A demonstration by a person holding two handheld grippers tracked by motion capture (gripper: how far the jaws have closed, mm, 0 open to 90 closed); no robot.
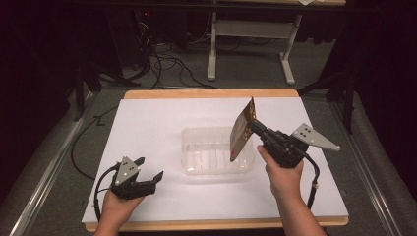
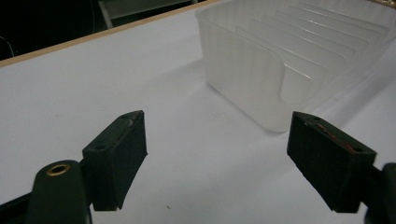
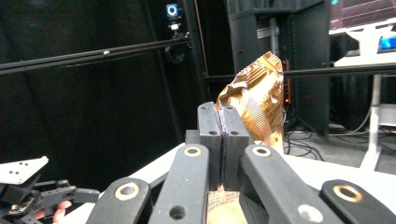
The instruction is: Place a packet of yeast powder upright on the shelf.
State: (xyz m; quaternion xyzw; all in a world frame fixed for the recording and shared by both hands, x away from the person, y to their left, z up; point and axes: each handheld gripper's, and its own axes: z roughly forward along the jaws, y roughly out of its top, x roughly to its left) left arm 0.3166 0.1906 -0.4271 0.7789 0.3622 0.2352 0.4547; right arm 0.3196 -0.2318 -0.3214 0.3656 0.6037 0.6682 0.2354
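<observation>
Right gripper [image 1: 253, 126] fingers clamped on gold foil packet [image 1: 242, 132], long axis steeply tilted. Clear ribbed tray [image 1: 194, 147] lies directly below the fingers, probably the drop target. Left gripper [image 1: 148, 169] fingers open, empty, resting on the desk [image 1: 147, 123] beside the tray.

White tabletop [image 1: 147, 123] is lying open across the left and lower frame. A clear ribbed container [image 1: 216, 152] is blocking the centre, with a gold packet [image 1: 242, 130] hanging over its right end.
</observation>
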